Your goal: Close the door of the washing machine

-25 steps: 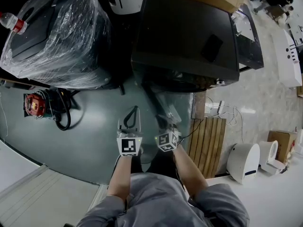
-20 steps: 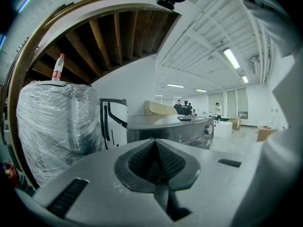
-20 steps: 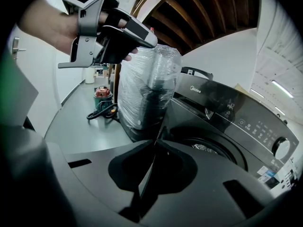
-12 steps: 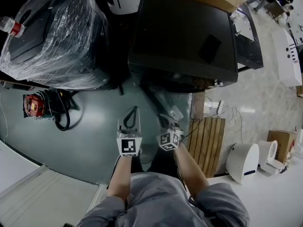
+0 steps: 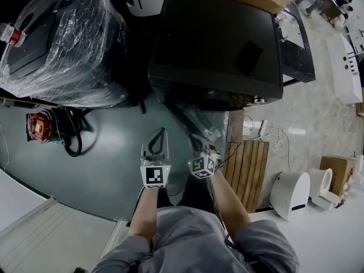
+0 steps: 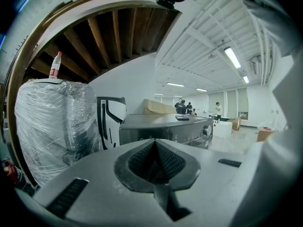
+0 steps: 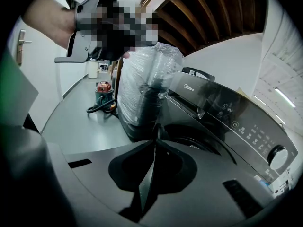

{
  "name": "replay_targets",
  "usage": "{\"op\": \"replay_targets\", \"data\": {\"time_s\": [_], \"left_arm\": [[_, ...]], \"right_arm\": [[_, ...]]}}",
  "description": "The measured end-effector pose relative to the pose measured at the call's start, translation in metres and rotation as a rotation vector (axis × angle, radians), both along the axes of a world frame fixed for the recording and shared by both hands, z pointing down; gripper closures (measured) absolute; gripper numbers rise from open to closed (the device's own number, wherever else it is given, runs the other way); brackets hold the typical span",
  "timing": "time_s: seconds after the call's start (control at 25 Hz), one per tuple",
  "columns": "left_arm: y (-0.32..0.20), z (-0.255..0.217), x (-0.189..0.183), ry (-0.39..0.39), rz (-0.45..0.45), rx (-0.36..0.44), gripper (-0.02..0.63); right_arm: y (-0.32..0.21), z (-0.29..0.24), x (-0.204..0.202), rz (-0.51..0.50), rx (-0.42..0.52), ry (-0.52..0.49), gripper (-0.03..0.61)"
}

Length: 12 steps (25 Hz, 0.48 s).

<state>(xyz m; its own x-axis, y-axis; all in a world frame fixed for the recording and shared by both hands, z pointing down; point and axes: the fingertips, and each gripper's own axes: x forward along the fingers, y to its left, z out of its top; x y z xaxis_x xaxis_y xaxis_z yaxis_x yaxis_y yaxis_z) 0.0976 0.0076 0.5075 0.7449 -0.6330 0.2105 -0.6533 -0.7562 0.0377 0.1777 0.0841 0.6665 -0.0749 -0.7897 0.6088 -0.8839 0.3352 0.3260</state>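
The dark front-loading washing machine (image 5: 216,44) stands at the top of the head view. Its round see-through door (image 5: 198,124) hangs open, swung out from the front towards me. My right gripper (image 5: 200,148) is shut with nothing between its jaws, its tips at the door's outer edge; whether they touch it I cannot tell. In the right gripper view the closed tips (image 7: 155,142) point at the drum opening (image 7: 191,141) below the control panel's knob (image 7: 278,156). My left gripper (image 5: 161,132) hovers beside it over the floor, shut and empty, aimed level at the machine (image 6: 165,126).
A plastic-wrapped appliance (image 5: 62,44) with a red-capped bottle (image 5: 11,36) on it stands left of the machine. A red tool with coiled cable (image 5: 37,127) lies on the grey floor. A wooden pallet (image 5: 247,169), a white device (image 5: 290,192) and a cardboard box (image 5: 335,172) sit right.
My right gripper has edged slightly towards the machine. The left gripper has kept its place and both stay shut.
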Motion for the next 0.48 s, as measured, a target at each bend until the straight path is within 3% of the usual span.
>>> {"op": "replay_targets", "data": {"time_s": [0.48], "left_arm": [[0.007, -0.001, 0.011, 0.002, 0.004, -0.005, 0.614]], "right_arm": [[-0.008, -0.001, 0.026, 0.009, -0.009, 0.036, 0.577]]}}
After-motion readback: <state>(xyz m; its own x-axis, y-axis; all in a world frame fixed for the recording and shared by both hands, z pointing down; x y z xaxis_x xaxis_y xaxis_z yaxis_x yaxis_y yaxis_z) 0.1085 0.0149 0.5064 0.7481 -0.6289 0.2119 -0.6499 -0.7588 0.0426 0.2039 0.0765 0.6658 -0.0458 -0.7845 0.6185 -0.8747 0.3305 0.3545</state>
